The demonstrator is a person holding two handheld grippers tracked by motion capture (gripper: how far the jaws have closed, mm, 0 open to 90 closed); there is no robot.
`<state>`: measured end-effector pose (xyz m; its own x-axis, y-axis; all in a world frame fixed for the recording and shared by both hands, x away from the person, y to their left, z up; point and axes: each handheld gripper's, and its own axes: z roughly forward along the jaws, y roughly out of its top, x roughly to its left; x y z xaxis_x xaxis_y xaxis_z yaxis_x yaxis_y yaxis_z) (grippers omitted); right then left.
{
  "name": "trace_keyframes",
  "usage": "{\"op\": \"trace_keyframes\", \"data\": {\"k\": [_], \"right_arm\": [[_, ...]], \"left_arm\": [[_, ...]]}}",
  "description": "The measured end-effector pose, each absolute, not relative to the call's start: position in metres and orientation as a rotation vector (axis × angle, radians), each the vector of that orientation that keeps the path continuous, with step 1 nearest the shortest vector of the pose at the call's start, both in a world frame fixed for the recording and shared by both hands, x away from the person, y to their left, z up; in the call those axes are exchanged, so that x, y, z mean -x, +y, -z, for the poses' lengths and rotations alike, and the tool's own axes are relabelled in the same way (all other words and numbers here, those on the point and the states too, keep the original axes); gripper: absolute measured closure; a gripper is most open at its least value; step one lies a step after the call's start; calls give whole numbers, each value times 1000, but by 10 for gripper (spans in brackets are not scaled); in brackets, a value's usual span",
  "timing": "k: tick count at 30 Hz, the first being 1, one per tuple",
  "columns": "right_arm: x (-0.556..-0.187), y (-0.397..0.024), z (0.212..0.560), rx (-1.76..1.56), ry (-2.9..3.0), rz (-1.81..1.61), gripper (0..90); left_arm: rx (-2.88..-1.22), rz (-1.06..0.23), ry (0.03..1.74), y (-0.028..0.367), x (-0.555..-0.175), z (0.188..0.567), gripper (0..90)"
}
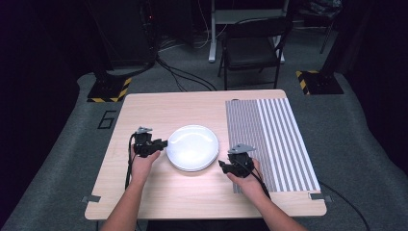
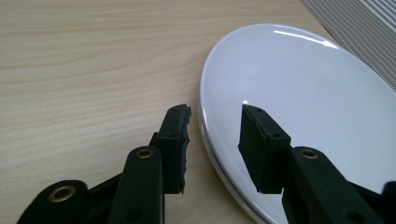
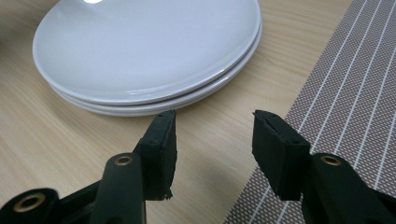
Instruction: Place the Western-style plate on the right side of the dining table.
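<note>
At table (image 1: pixel 144 192) centre | left tool (image 2: pixel 212 140) astride top plate (image 2: pixel 299 93) rim, unclamped; right tool (image 3: pixel 212 140) released, short of the stack | step: approach | next: clamp rim, lift.

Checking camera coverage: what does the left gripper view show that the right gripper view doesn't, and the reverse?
Left gripper view: the left gripper has its jaws astride the top plate's rim, one pad over the plate, one over the table. Right gripper view: the right gripper holds its open jaws short of the plates, and the stack's two rims read clearly. Shared: white plates, wooden table, striped mat.
</note>
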<state>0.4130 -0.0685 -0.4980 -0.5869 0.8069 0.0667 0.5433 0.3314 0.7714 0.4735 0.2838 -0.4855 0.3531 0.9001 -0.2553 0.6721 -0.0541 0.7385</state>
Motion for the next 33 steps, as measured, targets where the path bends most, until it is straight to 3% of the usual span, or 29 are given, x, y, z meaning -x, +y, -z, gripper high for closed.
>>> {"op": "trace_keyframes", "data": {"k": [11,33], "right_arm": [[-421,-68,498,-1248,2253,-1143,511],[-449,-65,495,-1376,2178,-1185,490]], "left_arm": [[-1765,-208,1394,281,-478,495,622],[-1761,-182,1378,276,-477,499,619]]}}
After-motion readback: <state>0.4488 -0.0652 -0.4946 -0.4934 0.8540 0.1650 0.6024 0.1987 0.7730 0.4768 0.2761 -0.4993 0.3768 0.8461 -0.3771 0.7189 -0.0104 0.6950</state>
